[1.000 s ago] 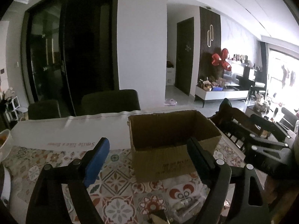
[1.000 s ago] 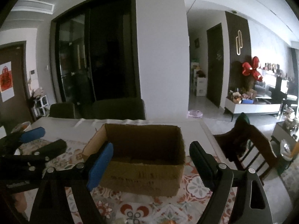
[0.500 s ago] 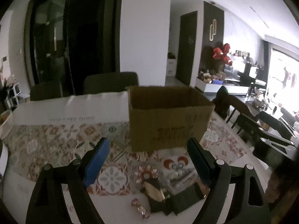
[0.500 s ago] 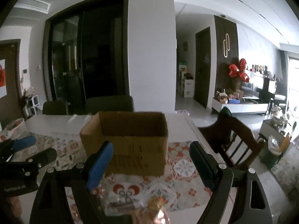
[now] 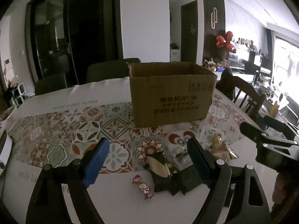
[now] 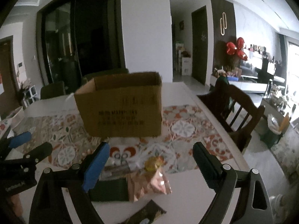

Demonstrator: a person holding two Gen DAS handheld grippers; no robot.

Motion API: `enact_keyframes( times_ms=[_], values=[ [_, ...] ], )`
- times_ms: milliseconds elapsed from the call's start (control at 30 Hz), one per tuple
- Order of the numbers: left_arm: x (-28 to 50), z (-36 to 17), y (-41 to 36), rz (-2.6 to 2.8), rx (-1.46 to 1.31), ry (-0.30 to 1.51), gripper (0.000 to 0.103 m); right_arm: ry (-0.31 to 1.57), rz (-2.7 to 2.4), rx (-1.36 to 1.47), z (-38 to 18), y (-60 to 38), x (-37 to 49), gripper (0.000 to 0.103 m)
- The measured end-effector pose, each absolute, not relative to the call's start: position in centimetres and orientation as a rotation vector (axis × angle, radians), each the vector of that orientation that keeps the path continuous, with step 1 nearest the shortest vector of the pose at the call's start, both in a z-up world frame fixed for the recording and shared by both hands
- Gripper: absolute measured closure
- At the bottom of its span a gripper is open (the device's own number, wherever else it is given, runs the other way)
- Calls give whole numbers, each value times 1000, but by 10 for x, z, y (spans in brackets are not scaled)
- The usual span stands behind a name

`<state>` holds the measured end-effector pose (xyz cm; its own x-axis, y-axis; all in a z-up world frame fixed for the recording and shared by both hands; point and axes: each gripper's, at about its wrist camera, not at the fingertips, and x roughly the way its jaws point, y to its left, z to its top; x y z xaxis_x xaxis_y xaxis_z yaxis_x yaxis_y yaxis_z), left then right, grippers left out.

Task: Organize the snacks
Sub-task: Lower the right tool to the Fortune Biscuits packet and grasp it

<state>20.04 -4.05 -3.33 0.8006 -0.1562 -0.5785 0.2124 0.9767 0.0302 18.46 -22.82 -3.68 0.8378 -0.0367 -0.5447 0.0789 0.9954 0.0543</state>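
The snacks lie in a loose heap on the near edge of the table point(image 5: 115, 201), low in both frames, just in front of the open brown cardboard box point(image 5: 171, 95) that stands at frame centre on the patterned tile-print tablecloth point(image 5: 61, 136). In the left wrist view the left tongs point(image 5: 147, 160) stand wide apart with nothing between the pads; below their gap lie a small purple-and-gold twist-wrapped candy point(image 5: 143, 186) and a black packet with a pale leaf shape point(image 5: 158, 169), with a clear packet point(image 5: 180, 154) beside them. The right tongs point(image 6: 150, 165) have just been opening and are also empty, framing a shiny copper-pink foil bag with a gold top point(image 6: 151, 177) and a flat dark packet point(image 6: 108, 189).

Risks, as I judge them: the packets overlap, so a closing pair of tongs may catch two at once or pinch only a corner of slippery foil, which could slide free on the way to the box. The small candy lies flat, so the pads may scrape the table and flick it away. Both tongs work the same heap, at lower right of the left view and lower left of the right view, and could collide.

Writing: the box face shows "KUP" within a printed line, the rest unreadable. The white border of the cloth reads "Smile like a", upside down at centre left.
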Motion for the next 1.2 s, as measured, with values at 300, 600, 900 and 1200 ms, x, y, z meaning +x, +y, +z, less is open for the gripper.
enact_keyframes(
  times_ms=[300,600,900,1200],
  values=[
    [211,-70,-47,-208,104,724,18,672,-60,62,-69,-231,190,12],
    [231,-100,-57,-213,111,820,18,770,-22,84,-102,-237,206,12],
    [253,-120,-60,-204,106,879,26,842,3,109,-122,-237,221,12],
    [264,-138,-60,-223,70,943,47,864,6,107,-131,-233,228,12]
  ],
)
